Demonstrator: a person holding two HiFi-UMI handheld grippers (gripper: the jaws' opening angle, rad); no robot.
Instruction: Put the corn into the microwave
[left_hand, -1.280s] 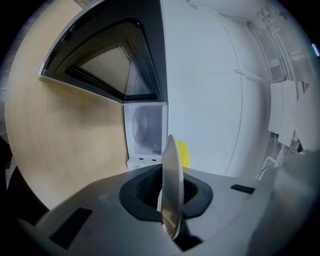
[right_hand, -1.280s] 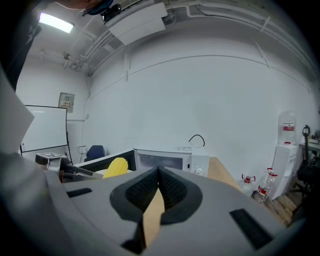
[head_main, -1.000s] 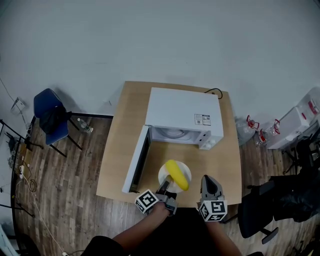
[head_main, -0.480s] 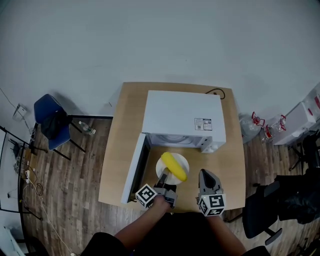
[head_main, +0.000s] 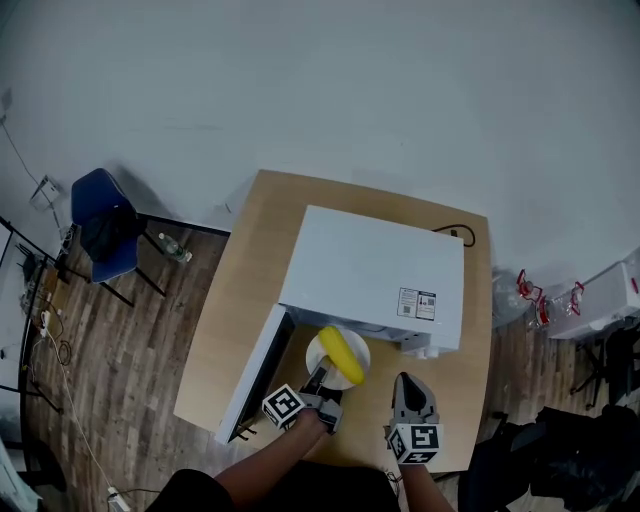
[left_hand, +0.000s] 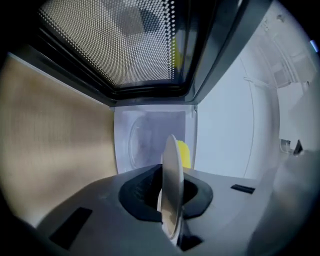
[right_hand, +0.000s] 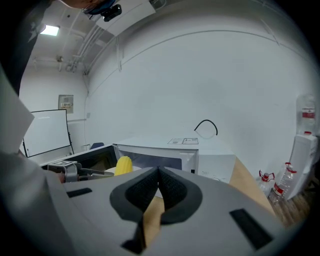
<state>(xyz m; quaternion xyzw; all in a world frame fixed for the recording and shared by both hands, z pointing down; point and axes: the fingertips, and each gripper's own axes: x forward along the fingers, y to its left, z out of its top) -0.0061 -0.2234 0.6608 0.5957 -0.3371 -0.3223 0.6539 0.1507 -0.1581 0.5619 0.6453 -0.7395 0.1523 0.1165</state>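
Left gripper (head_main: 320, 388) clamps the plate (head_main: 314, 356) by its near rim, corn (head_main: 342, 356) riding at the microwave (head_main: 372, 272) mouth, apparently not yet set inside, while the right gripper (head_main: 409, 388) hangs closed, empty.

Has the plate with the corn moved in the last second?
Yes. The plate, pinched in the left gripper, has gone toward the microwave; its far rim now reaches the open front.

1. Corn (head_main: 341, 354): whole yellow cob, lying on a white plate (head_main: 315, 352), far end at the mouth of the cavity.
2. Microwave (head_main: 372, 270): white box, upright on the wooden tabletop (head_main: 245, 270), round turntable visible inside.
3. Door (head_main: 254, 378): dark-framed, perforated window screen, swung wide open to the left.
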